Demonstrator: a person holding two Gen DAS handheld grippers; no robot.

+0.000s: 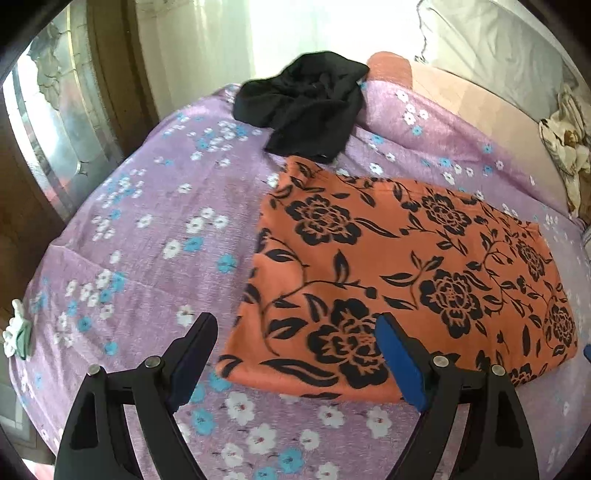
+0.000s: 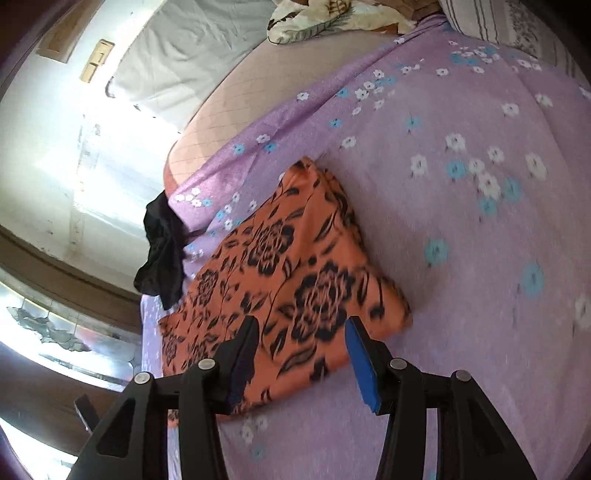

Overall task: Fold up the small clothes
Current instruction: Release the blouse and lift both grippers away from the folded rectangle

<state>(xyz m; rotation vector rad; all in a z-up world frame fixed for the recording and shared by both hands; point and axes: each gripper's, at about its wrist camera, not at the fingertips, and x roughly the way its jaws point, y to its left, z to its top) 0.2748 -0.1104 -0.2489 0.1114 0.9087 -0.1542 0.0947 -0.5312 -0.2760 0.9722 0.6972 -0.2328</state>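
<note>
Lying flat on the bed (image 1: 147, 206), the orange flowered cloth (image 1: 406, 266) is a folded rectangle whose long axis runs left to right across the left wrist view. Both claws are spread wide and grasp nothing. The left claw (image 1: 295, 332) hovers over the cloth's near left corner; the right claw (image 2: 301, 332) hangs over its near edge, seemingly just as close. A crumpled black garment (image 1: 310, 110) waits beyond the cloth's far left corner, probably next to fold.

room: bare sheet (image 1: 147, 229) left of my claws, passable | obstacles: orange cloth (image 1: 406, 266) flat ahead; black garment (image 1: 310, 107) heaped just behind it; pillow (image 2: 332, 18) far off
</note>
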